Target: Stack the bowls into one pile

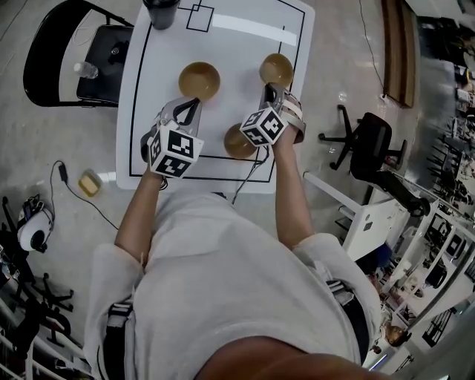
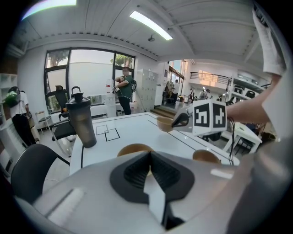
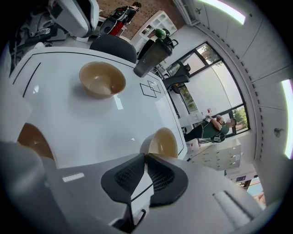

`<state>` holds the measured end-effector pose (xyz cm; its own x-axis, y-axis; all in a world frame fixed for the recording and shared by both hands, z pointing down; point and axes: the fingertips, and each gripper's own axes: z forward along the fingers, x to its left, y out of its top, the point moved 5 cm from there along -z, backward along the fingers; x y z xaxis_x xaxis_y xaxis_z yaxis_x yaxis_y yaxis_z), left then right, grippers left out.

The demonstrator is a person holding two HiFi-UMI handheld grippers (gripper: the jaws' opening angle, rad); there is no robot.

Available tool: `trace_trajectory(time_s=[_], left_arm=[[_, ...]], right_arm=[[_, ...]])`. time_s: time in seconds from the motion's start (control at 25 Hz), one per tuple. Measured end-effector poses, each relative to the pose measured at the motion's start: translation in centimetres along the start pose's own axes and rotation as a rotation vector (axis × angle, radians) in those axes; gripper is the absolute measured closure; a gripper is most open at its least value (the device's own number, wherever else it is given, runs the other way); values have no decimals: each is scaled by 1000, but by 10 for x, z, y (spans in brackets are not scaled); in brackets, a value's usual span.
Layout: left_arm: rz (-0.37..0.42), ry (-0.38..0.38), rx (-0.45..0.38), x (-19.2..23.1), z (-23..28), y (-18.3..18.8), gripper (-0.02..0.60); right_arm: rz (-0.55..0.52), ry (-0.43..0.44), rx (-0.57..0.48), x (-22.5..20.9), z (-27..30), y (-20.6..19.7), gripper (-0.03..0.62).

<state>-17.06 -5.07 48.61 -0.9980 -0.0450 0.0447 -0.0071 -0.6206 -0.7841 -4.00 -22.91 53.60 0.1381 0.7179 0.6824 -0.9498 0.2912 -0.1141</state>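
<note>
- The right gripper pinches the rim of a bowl, mouth up, at the far right of the white table.
- The left gripper is closed and empty, with a second bowl just beyond it.
- A third bowl sits nearest the person.
- Only the left gripper view shows the held bowl side-on.

No legible text or markings

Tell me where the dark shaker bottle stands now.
In the head view the shaker bottle stands at the far edge of the white table, toward the left, beside the small black square.
</note>
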Motion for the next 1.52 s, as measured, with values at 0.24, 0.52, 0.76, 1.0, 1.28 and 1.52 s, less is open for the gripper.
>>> trace_trajectory(time_s=[0.24,0.52,0.76,1.0,1.28,1.52], left_arm=[[-5,16,-21,-4,-14,-2,580],[-20,39,-40,-9,-29,-8,580],[-39,61,-44,-10,-41,-18,580],[-66,88,-46,-1,-52,-25,580],[-86,115,-43,3,-58,-30,580],[-99,135,-46,13,-63,-31,580]], right_arm=[[4,-10,-56,1,-25,18,569],[-28,-20,-120,10,-51,37,569],[-50,-14,-168,21,-68,54,569],[-77,-10,-207,25,-80,74,571],[-110,0,-265,32,-92,91,569],[-128,18,-295,39,-95,106,569]])
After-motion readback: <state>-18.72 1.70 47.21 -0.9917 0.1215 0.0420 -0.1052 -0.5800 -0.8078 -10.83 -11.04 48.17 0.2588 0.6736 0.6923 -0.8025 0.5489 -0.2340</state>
